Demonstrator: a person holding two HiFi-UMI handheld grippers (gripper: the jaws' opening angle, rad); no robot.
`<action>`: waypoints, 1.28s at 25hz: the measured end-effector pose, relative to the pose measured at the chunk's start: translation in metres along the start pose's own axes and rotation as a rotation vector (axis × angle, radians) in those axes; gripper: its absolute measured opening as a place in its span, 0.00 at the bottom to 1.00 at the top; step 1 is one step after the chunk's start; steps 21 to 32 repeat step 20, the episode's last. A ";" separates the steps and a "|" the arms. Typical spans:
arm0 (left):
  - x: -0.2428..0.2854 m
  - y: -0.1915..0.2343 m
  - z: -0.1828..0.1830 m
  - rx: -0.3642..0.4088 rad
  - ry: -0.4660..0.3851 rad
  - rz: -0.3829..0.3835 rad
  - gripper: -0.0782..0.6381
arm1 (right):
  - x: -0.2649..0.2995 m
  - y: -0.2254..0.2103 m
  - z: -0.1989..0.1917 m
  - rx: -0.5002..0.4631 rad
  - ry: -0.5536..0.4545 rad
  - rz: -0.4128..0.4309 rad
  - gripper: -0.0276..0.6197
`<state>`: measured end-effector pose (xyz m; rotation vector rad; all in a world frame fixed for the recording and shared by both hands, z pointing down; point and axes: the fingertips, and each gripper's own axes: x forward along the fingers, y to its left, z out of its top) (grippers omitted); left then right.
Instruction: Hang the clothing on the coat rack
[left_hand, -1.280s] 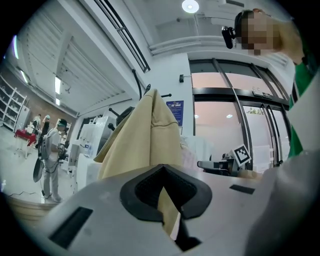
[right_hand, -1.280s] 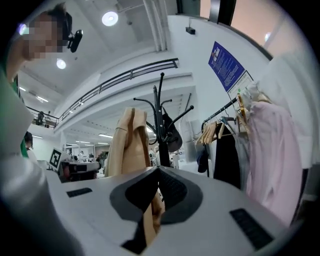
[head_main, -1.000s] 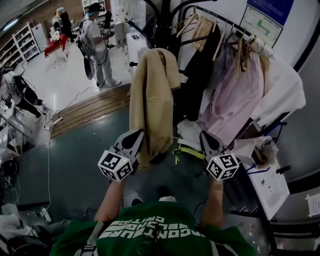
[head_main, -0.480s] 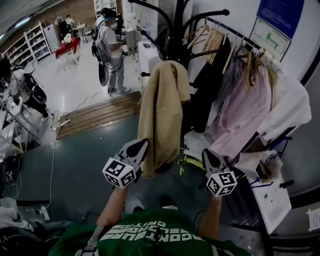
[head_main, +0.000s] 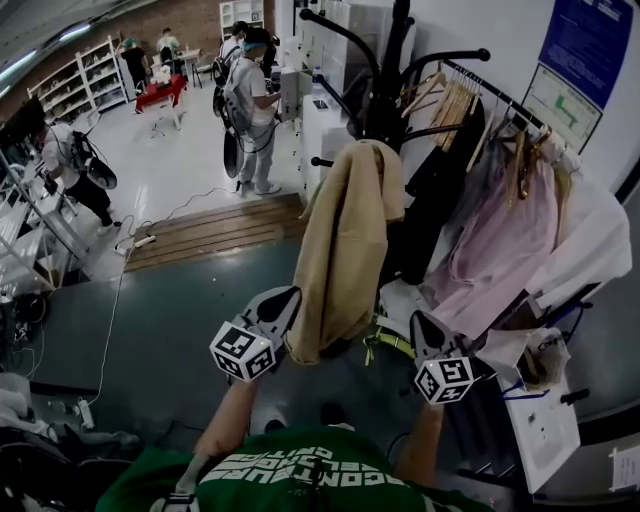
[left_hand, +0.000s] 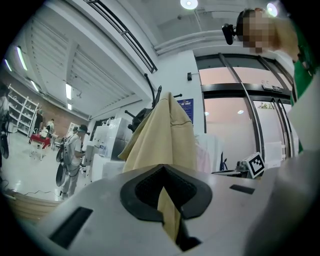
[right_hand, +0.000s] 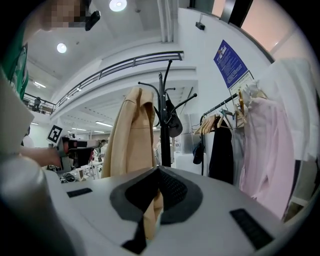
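The head view is dim and flat, brightest on the pale floor (head_main: 180, 160) left of the coat rack (head_main: 393, 75), with darkened corners and bowed straight lines. Both gripper views are brighter, lit by round ceiling lamps (right_hand: 118, 5) above the coat rack, with strong fisheye curving and black corners. There the tan coat (left_hand: 160, 140) on the coat rack is sharp; the nearest foreground below is soft.

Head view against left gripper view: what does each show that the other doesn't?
Head view only: the hangers on the rail and a black garment beside the rack. Left gripper view only: the left gripper shut on a fold of the coat, and a ceiling lamp. Both: the coat draped over the rack, and a person standing behind it.
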<state>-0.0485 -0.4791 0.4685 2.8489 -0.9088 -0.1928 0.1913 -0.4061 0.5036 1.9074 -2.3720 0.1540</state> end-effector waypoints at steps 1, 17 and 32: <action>-0.002 0.001 0.000 0.000 -0.001 0.005 0.11 | 0.002 0.003 0.000 -0.004 0.000 0.007 0.05; -0.017 0.017 0.002 -0.014 -0.018 0.064 0.12 | 0.013 0.015 -0.001 -0.030 0.007 0.027 0.05; -0.019 0.019 0.003 -0.018 -0.027 0.074 0.12 | 0.014 0.015 0.001 -0.034 0.006 0.032 0.05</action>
